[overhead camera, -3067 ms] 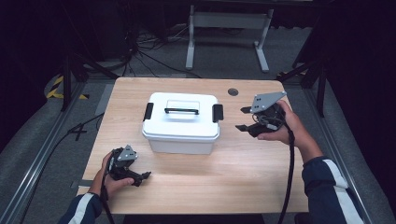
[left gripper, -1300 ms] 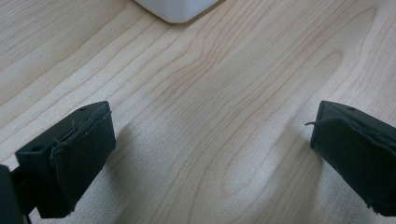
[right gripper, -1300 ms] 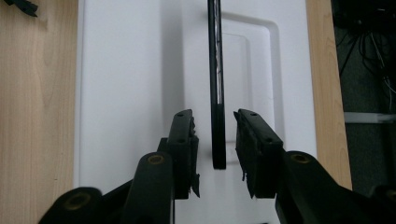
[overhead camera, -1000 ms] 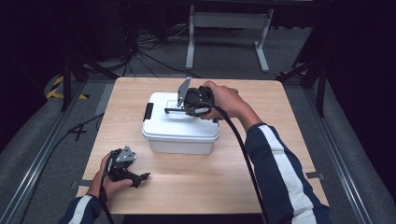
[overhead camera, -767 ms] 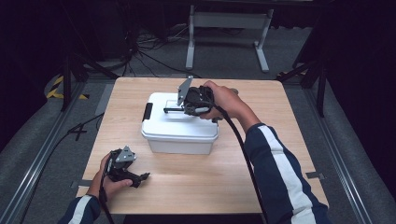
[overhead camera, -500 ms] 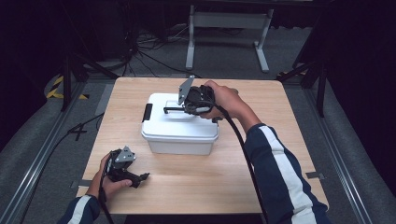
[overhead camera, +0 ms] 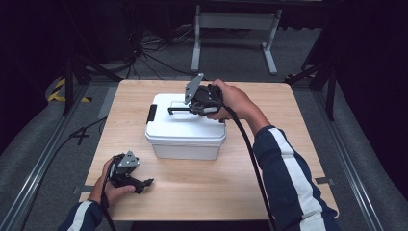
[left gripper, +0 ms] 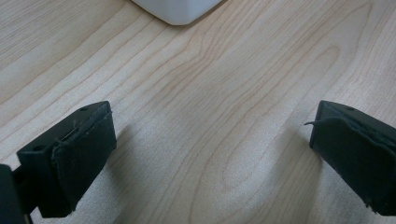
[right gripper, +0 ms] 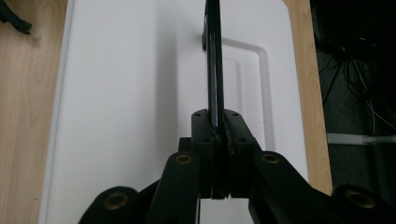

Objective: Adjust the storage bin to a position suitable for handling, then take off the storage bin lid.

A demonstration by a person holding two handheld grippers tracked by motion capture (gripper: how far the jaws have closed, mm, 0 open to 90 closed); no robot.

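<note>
Wide-apart black jaws over wooden table point(left gripper: 210, 140), white box point(left gripper: 177, 9) corner beyond

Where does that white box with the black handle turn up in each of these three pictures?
High view: the white box sits mid-table, with the right gripper shut on its black handle.
Left gripper view: one white corner at the top edge.
Right gripper view: its lid spreads below, the handle edge-on between the jaws.
Shared landmark: the wooden table.
</note>
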